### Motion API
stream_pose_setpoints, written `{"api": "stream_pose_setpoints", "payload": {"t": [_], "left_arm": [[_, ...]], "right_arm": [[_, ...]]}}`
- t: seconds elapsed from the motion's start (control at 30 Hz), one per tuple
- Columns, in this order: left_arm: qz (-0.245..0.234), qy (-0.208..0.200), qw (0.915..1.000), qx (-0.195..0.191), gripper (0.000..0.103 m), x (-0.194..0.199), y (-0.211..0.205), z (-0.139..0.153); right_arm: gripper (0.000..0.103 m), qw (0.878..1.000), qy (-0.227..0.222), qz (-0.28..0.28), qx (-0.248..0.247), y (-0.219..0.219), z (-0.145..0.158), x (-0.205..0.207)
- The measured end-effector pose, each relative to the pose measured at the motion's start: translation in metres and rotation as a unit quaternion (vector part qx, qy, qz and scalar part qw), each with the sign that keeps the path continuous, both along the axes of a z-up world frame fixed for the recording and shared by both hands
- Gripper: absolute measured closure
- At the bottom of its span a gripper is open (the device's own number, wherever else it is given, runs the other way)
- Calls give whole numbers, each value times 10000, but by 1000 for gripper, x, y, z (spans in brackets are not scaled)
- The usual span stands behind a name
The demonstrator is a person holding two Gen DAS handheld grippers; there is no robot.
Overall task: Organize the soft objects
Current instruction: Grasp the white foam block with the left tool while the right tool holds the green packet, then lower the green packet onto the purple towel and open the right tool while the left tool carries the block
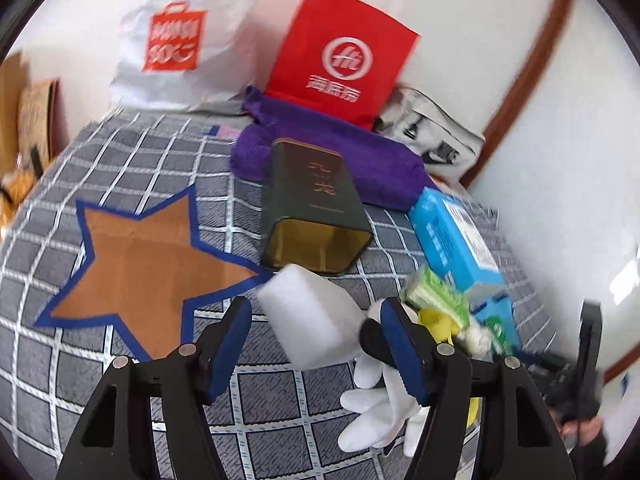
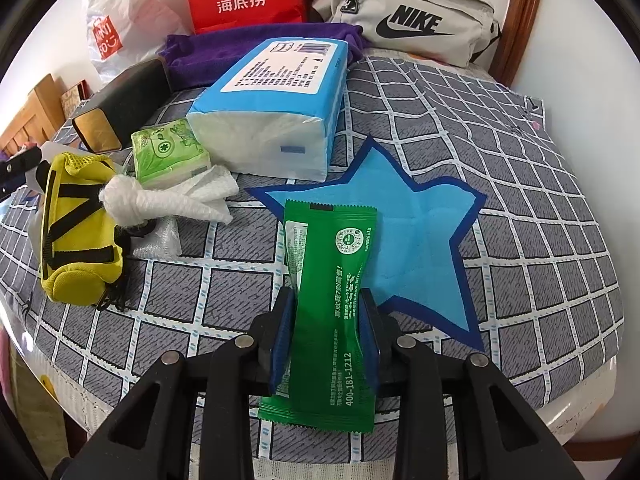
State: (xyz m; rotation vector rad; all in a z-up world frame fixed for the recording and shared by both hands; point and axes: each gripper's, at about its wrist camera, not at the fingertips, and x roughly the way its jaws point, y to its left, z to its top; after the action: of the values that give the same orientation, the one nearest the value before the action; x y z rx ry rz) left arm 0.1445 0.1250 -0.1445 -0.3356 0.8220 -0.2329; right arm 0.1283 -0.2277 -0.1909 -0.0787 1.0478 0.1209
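Observation:
In the left wrist view a white sponge block (image 1: 308, 316) sits between the fingers of my left gripper (image 1: 316, 312). That gripper is open and its blue pads stand clear of the sponge on both sides. A white glove (image 1: 372, 412) lies under the right finger. In the right wrist view my right gripper (image 2: 326, 300) is shut on a green foil packet (image 2: 332, 264), pinched at its waist, above the edge of a blue star patch (image 2: 424, 232). A brown star patch (image 1: 140, 260) lies left of the sponge.
On the grey checked cloth (image 2: 520, 160) lie a blue tissue pack (image 2: 272, 120), a small green tissue pack (image 2: 168, 152), a knotted white cloth (image 2: 160, 200), a yellow pouch (image 2: 76, 232), a dark tin (image 1: 316, 208) and a purple towel (image 1: 352, 160). A red bag (image 1: 344, 56) and a grey bag (image 2: 408, 20) stand behind.

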Motion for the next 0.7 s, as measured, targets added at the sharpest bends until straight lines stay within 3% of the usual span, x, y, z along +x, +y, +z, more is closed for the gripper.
{"api": "stream_pose_setpoints", "payload": {"t": [0.23,0.3,0.33,0.43,0.5,0.7], "left_arm": [[172,533,9973,-483,39,14,0,-16],[229,552,9968,-535,49,15,-1,-18],[268,563,9964,-569,59,15,-2,-18],[371,489,9955,-727,70,13,2,-13],[410,445,9947,-830,70,12,5,-9],[548,268,9960,-649,70,1,9,11]], "right_arm": [[71,10000,-2,40,12,-2,0,-1],[71,10000,0,50,16,-1,0,-2],[71,10000,1,55,22,-2,0,-2],[71,9999,30,73,67,-3,1,-2],[71,9999,41,72,101,-4,1,-3],[73,9998,27,54,195,-7,4,-8]]}}
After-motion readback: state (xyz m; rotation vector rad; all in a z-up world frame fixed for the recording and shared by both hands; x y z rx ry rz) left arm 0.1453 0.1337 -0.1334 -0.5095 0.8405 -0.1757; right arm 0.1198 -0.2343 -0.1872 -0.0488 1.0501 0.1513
